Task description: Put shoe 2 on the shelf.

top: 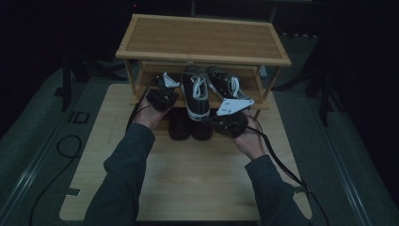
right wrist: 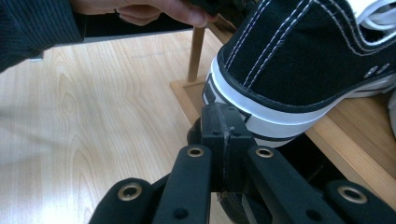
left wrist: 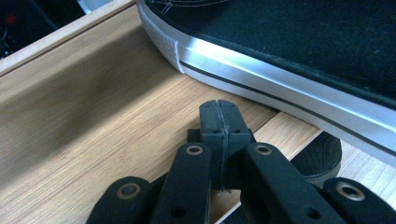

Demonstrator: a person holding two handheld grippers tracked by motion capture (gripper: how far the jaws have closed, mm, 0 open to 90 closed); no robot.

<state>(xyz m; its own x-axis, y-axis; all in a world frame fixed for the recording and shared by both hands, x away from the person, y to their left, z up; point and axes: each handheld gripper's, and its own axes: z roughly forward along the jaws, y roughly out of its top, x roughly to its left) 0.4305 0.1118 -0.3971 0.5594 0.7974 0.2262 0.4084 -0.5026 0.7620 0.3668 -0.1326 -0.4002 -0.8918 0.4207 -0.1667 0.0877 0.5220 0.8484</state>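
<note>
- Sneaker (top: 196, 96) sits on the rack's middle shelf (top: 150, 80), heel hanging off the front edge; needs pushing in.
- L gripper (left wrist: 219, 112) clenched, empty, beside its sole.
- R gripper (right wrist: 224, 119) clenched, empty, tip at the heel.
- 2nd sneaker (top: 226, 84) crowds its right; dark shoes (top: 179, 125) below.

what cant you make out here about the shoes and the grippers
- High view: dark pair of shoes under the shelf, shadowed, type unclear.
- Right gripper view: black sneaker, toe cut off by the edge.
- Left gripper view: sneaker sole, upper cut off.
- High view: left gripper jaw tips too small.
</note>
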